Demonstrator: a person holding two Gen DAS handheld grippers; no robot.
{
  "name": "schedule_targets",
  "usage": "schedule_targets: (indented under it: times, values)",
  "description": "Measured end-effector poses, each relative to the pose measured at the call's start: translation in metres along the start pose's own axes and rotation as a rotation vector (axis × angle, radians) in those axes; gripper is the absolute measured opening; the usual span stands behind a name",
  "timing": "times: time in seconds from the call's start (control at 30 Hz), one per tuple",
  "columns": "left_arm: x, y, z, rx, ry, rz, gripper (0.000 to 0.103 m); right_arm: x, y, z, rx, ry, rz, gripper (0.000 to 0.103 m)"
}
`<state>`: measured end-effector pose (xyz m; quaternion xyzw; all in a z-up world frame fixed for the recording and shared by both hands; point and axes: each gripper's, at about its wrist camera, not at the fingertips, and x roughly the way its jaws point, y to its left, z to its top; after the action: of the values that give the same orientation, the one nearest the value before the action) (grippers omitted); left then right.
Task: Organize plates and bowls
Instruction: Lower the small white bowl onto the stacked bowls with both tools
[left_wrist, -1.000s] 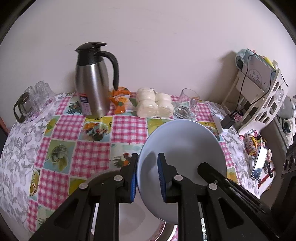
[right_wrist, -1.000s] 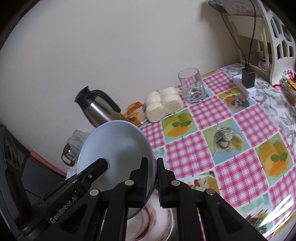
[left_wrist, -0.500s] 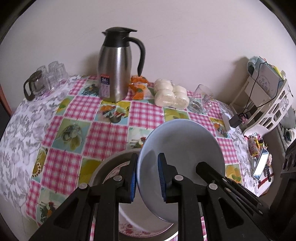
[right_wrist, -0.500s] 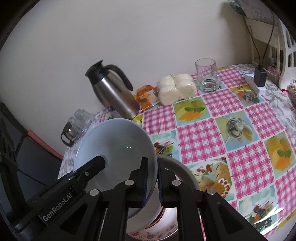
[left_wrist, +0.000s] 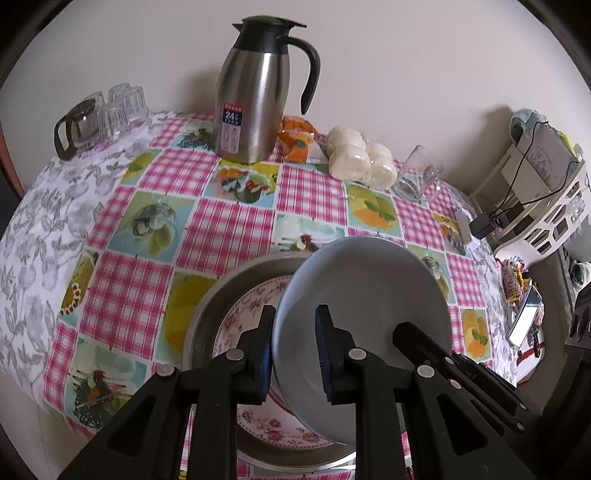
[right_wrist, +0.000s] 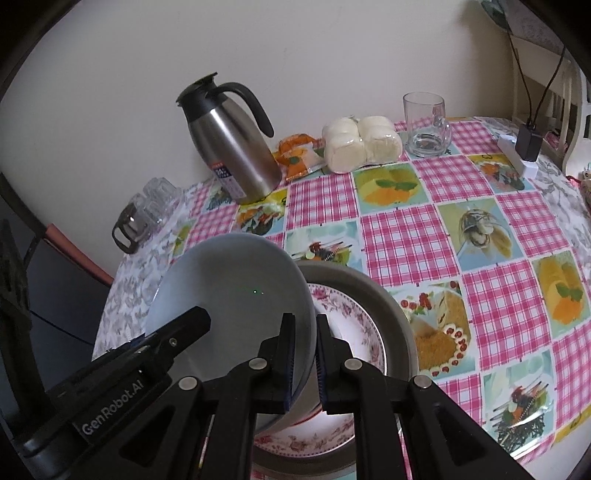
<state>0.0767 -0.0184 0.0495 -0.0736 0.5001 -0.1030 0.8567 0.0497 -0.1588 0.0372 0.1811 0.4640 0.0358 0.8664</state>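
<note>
Far off to the left of the left tool (left_wrist: 294, 345), at the bench's (left_wrist: 236, 225) back corner, stand a small glass pot (left_wrist: 75, 127) and a cluster of drinking glasses (left_wrist: 123, 107). Ahead of the tool and slightly left, against the wall, rises a steel jug (left_wrist: 253, 92) with a black lid and handle. Just right of the jug lies an orange packet (left_wrist: 297, 142), then a wrapped pack of white buns (left_wrist: 360, 158), then a clear glass mug (left_wrist: 419, 173), all in a row along the back. Farther right, a white power strip with a black charger (left_wrist: 484, 227) sits at the bench edge beside a white rack (left_wrist: 546, 206).

The left tool's pads sit either side of the near-left rim of a pale blue bowl (left_wrist: 364, 291); the left pad lies against the outside, while the right pad stands inside the bowl with a gap showing, so a firm grip cannot be told. The right tool (right_wrist: 304, 360) is clenched on the bowl's (right_wrist: 236, 291) opposite rim, one pad inside, one outside. The bowl hangs tilted just above a floral plate (left_wrist: 255, 306) that lies inside a grey metal basin (left_wrist: 221, 291), both directly under the two tools. Between the tools and the row at the back, only the checked cloth shows.
</note>
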Motion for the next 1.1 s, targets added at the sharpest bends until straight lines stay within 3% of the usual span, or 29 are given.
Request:
schedule_targets:
  times: [0.3, 0.63, 1.1]
  values:
    - [0.004, 0.003, -0.002, -0.013, 0.016, 0.019, 0.020, 0.014, 0.002, -0.006, -0.012, 0.053, -0.013, 0.014]
    - [0.007, 0.007, 0.000, -0.030, 0.014, 0.023, 0.020, 0.013, 0.006, -0.006, -0.029, 0.048, -0.022, 0.015]
    - [0.009, 0.007, 0.001, -0.035, -0.008, 0.031, 0.020, 0.008, 0.003, -0.003, -0.018, 0.028, 0.007, 0.026]
